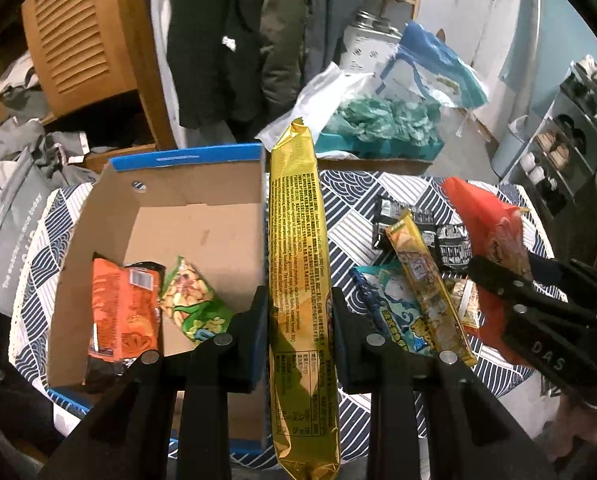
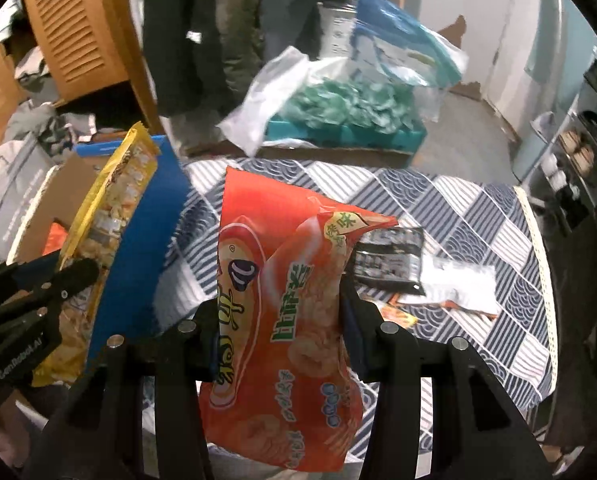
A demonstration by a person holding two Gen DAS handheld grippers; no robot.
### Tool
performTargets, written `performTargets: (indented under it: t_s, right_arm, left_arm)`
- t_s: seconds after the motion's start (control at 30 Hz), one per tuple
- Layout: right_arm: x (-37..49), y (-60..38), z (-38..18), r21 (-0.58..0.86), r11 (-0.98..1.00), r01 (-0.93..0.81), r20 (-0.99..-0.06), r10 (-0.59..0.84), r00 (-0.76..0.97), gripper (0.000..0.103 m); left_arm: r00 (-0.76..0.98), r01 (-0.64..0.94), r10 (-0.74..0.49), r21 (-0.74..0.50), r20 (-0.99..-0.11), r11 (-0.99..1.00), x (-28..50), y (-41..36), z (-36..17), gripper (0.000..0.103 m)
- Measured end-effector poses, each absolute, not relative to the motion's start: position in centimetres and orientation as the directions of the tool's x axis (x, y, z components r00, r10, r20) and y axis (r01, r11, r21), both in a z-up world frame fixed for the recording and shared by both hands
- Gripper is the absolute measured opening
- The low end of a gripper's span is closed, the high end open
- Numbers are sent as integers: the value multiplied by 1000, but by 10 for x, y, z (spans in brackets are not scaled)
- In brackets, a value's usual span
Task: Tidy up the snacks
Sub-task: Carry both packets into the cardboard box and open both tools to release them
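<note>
Snacks are in both my tongs: my left gripper (image 1: 300, 316) is clamped on the long gold packet (image 1: 298, 264), held above the table just beside the cardboard box (image 1: 186, 216), and my right gripper (image 2: 276, 320) pinches the orange chip bag (image 2: 282, 320) over the patterned tablecloth (image 2: 478, 216). Both bags are slick and held mid-body, so I judge either could slide out. The gold packet's long end could also catch the box wall and tip it.

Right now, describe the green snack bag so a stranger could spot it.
Find the open cardboard box on the patterned tablecloth. Two bags lie on its floor, touching. The green bag is the smaller one, right of the orange bag.
</note>
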State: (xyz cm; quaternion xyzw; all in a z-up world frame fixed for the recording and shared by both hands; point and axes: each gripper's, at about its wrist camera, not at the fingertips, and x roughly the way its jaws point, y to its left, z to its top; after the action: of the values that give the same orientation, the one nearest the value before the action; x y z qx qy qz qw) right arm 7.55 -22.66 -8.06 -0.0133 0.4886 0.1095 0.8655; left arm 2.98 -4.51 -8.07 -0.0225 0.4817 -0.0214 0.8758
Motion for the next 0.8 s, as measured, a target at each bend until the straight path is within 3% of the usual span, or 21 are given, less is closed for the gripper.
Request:
performTargets:
  t_s: [0.8]
  right_arm:
    - [89, -100, -80, 182, 912, -368, -853, 333, 402, 46]
  left_arm:
    - [544, -170, 62, -38, -837, 985, 18, 57, -95, 28]
